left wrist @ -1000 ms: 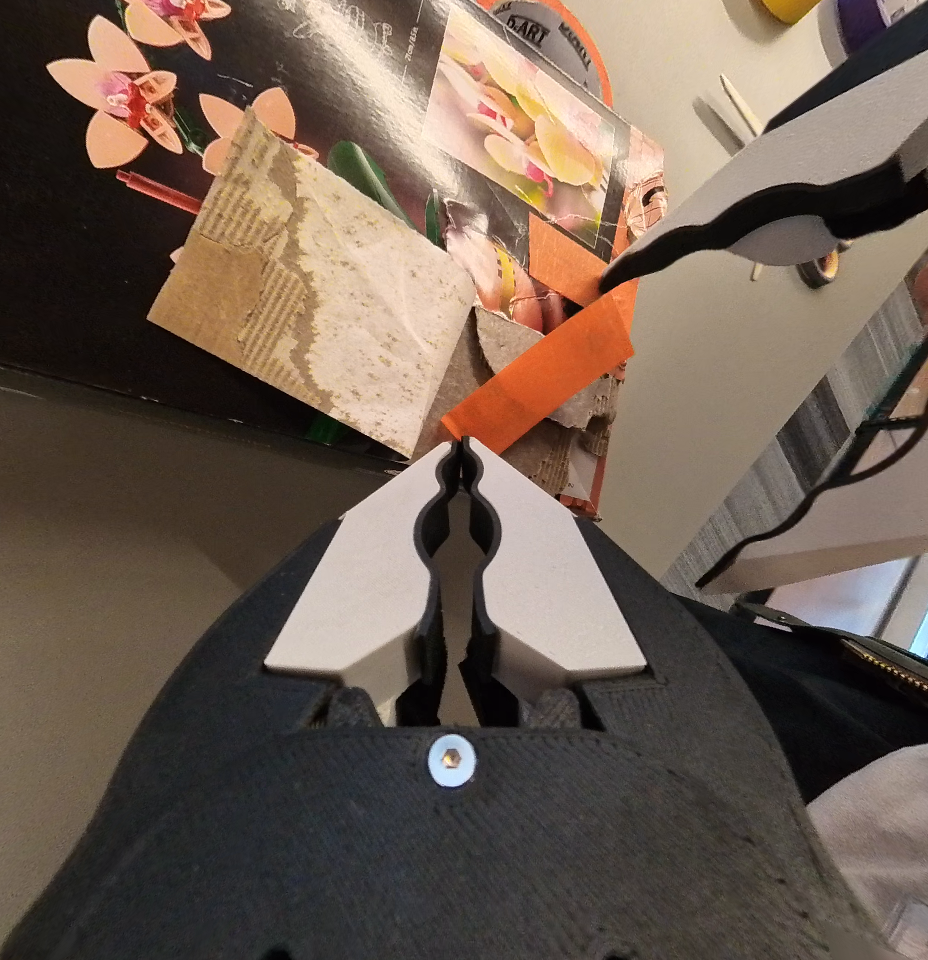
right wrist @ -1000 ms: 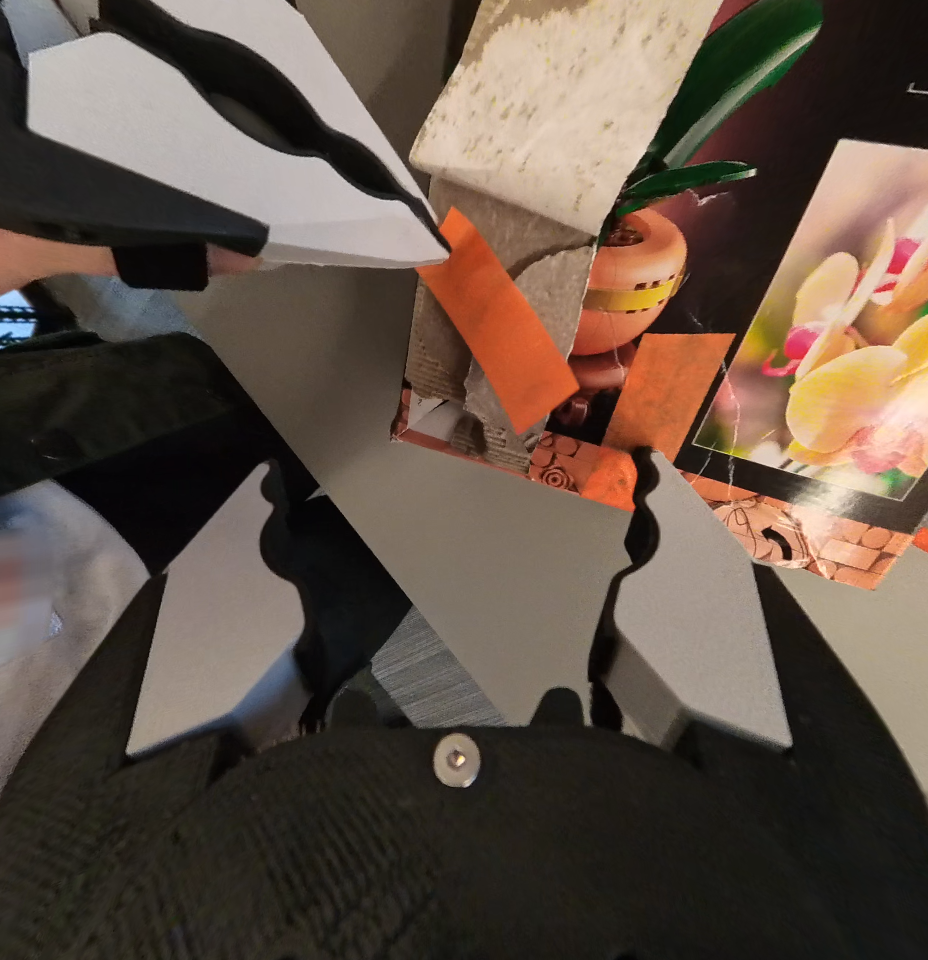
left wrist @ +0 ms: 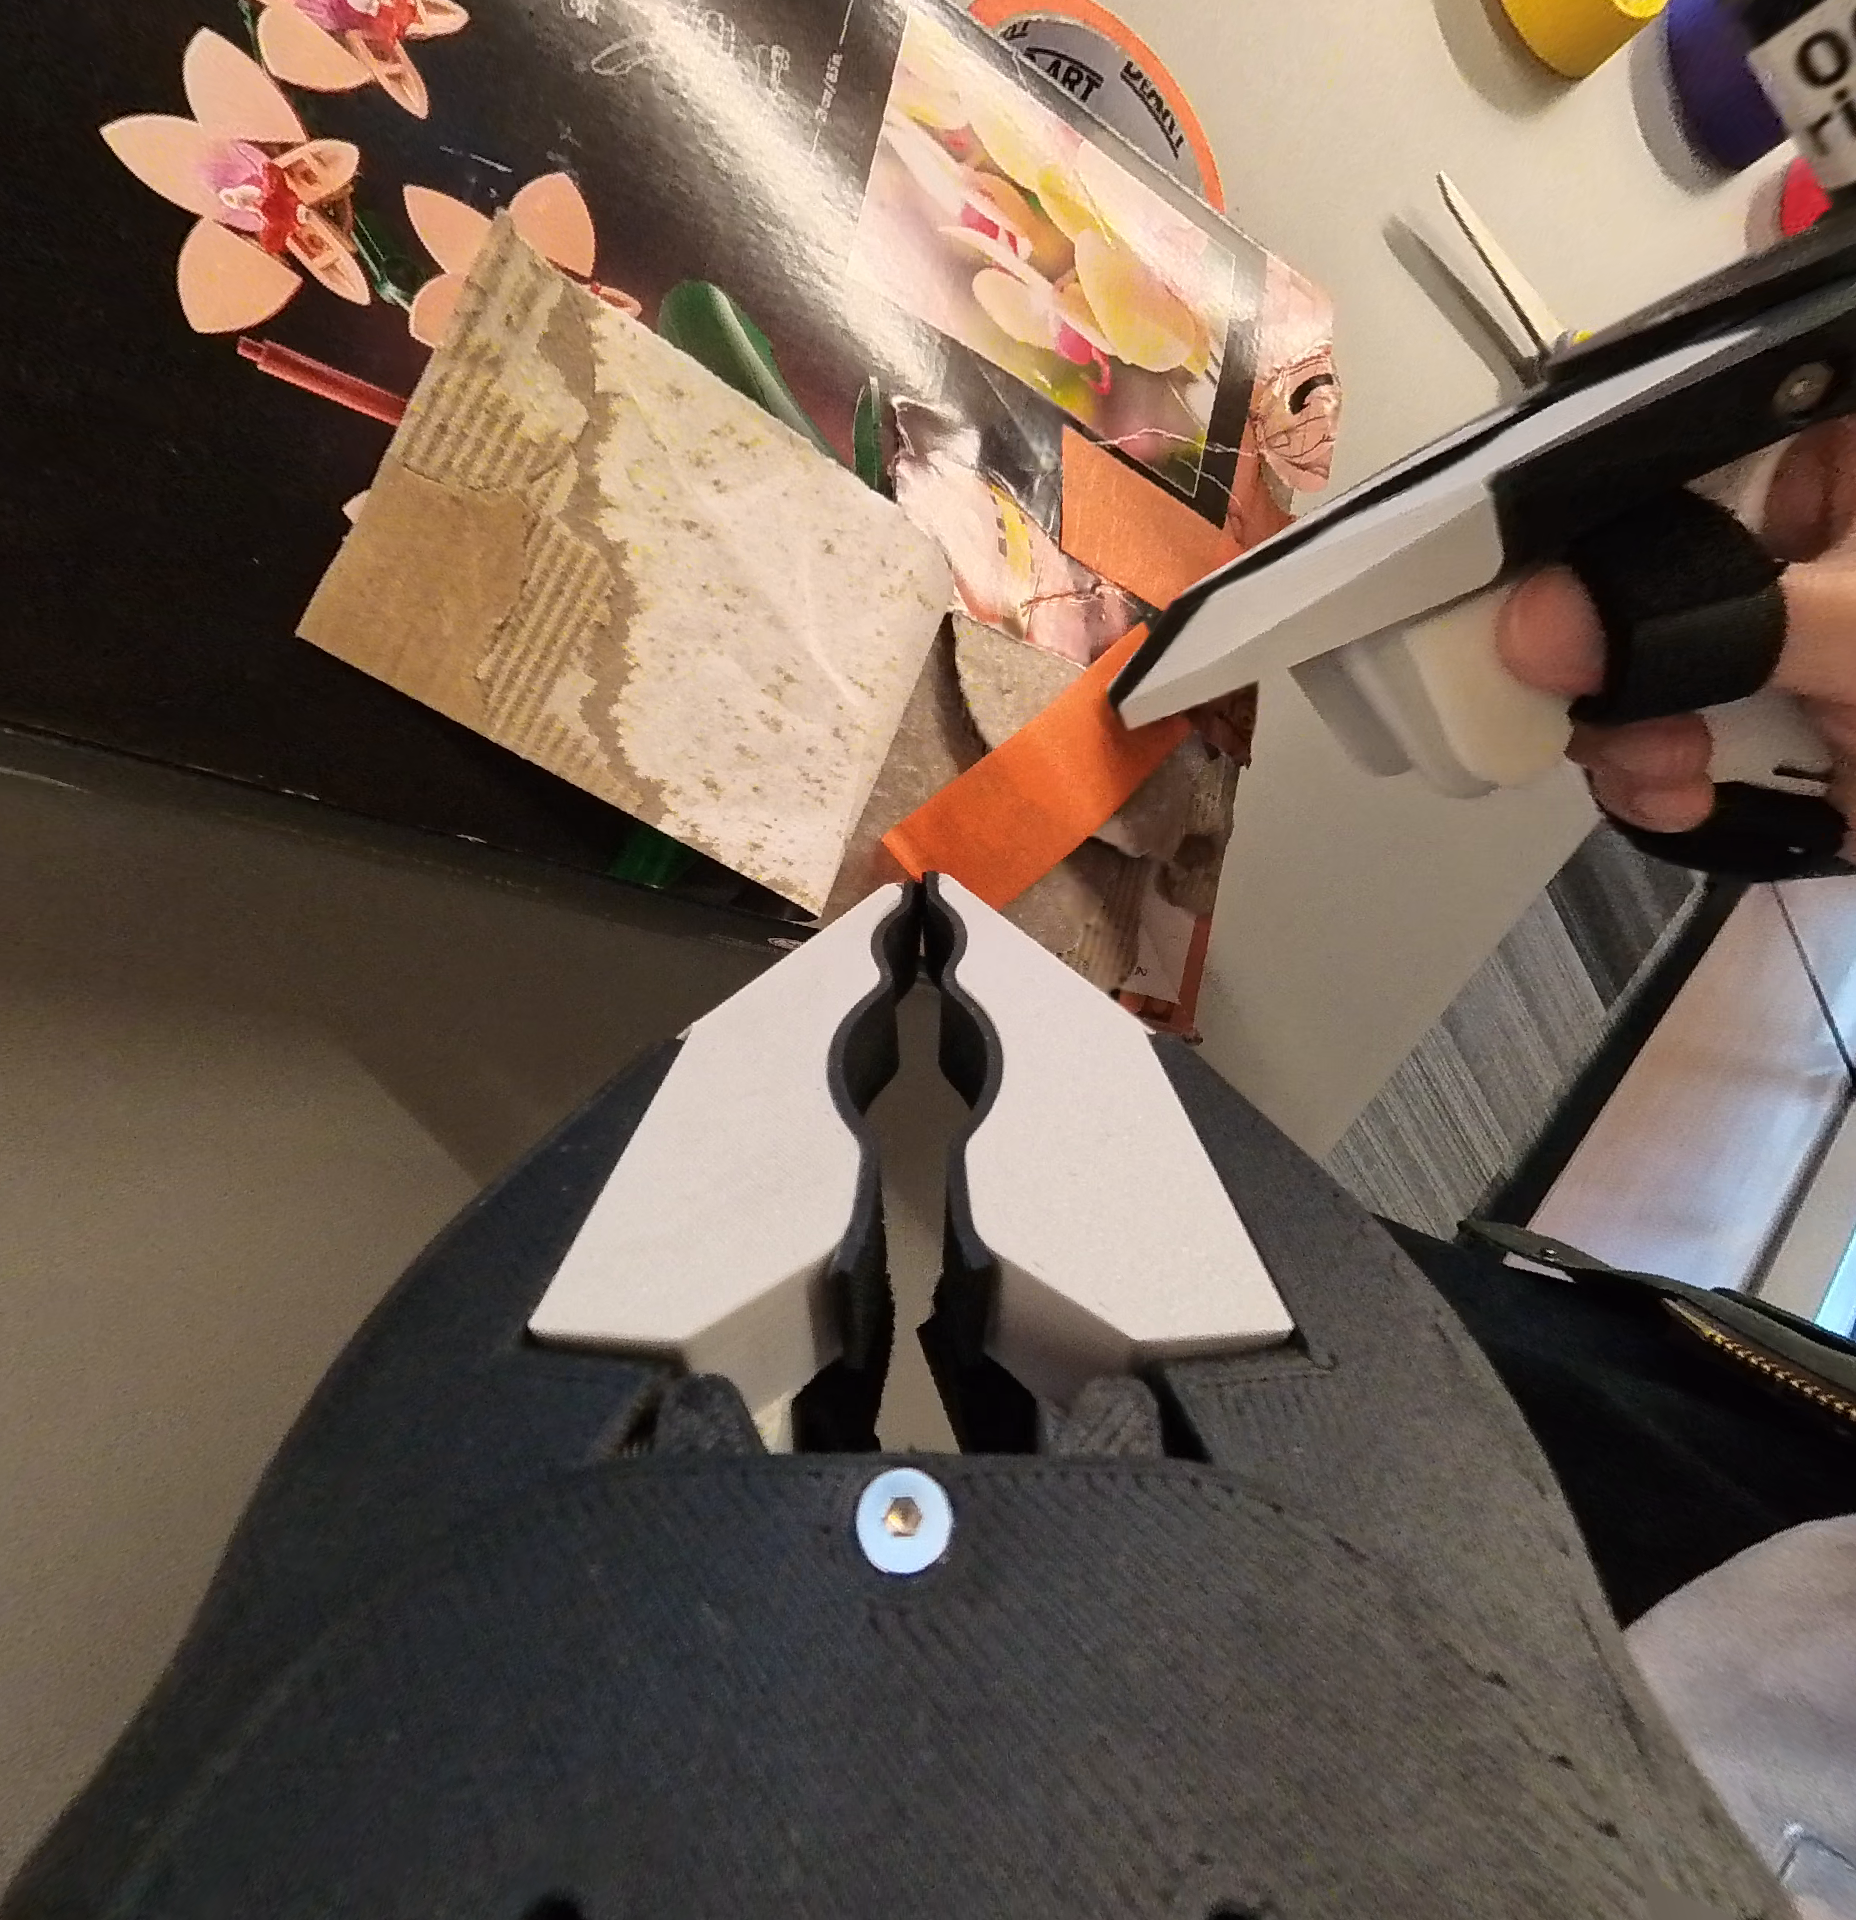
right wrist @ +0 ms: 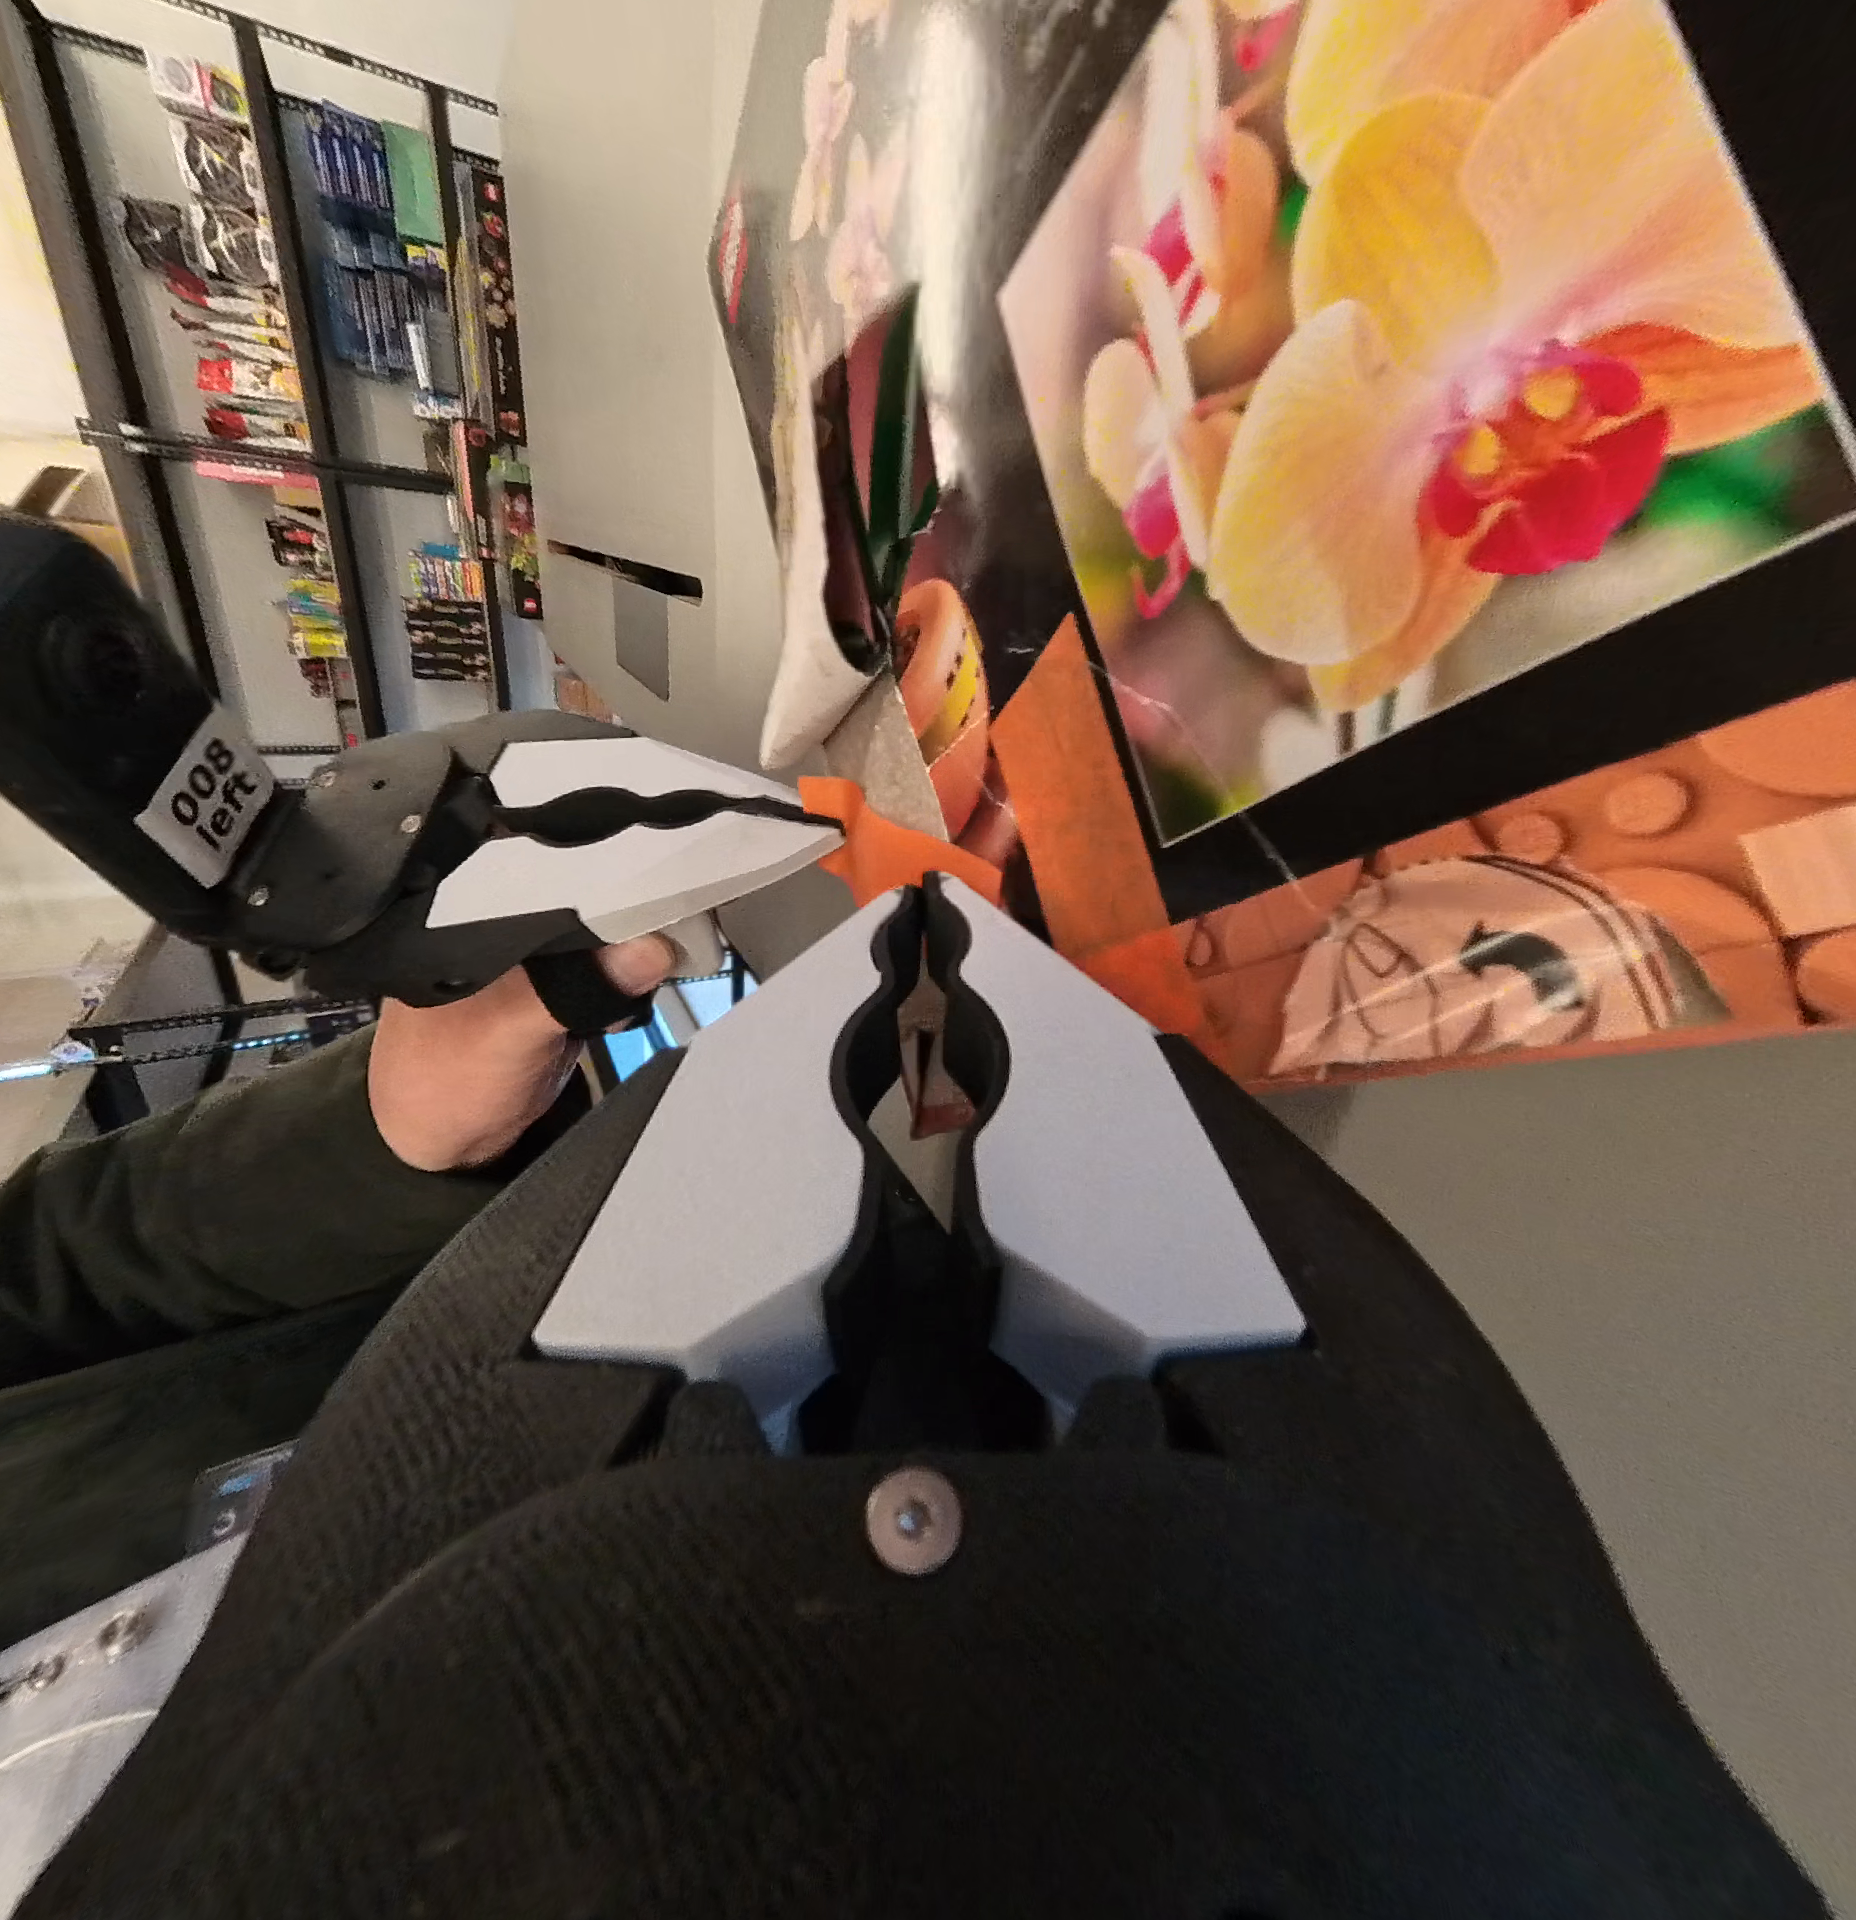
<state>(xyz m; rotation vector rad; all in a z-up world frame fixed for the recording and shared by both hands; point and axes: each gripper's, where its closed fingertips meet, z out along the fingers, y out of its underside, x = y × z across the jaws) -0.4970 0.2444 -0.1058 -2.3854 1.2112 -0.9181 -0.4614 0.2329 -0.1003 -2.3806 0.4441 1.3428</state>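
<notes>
Left wrist view: left gripper (left wrist: 922,883), jaws pressed together, tips pinching the lower end of an orange tape strip (left wrist: 1028,790). The strip's long axis runs diagonally from the tips up and to the right; matte, flat, straight-edged. Its upper end meets the tip of the right gripper (left wrist: 1137,681), seen side-on, which touches the strip; whether it pinches it cannot be told from here. A hand (left wrist: 1734,665) holds that gripper. The strip lies over the torn corner of a glossy black box (left wrist: 176,540) printed with orchids, lying on a pale table (left wrist: 1319,883). A torn flap (left wrist: 633,613) shows ribbed brown corrugation and speckled white paper. A tape roll (left wrist: 1132,83) sits behind the box.

Right wrist view: right gripper (right wrist: 924,894) with jaws together at the tips, which sit against the crumpled orange tape at the box corner; the contact itself is hidden, so a grip cannot be confirmed. The left gripper (right wrist: 825,816) comes in horizontally from the left, clamped on the tape end. Background: black wire racks (right wrist: 280,364) with hanging packets.
</notes>
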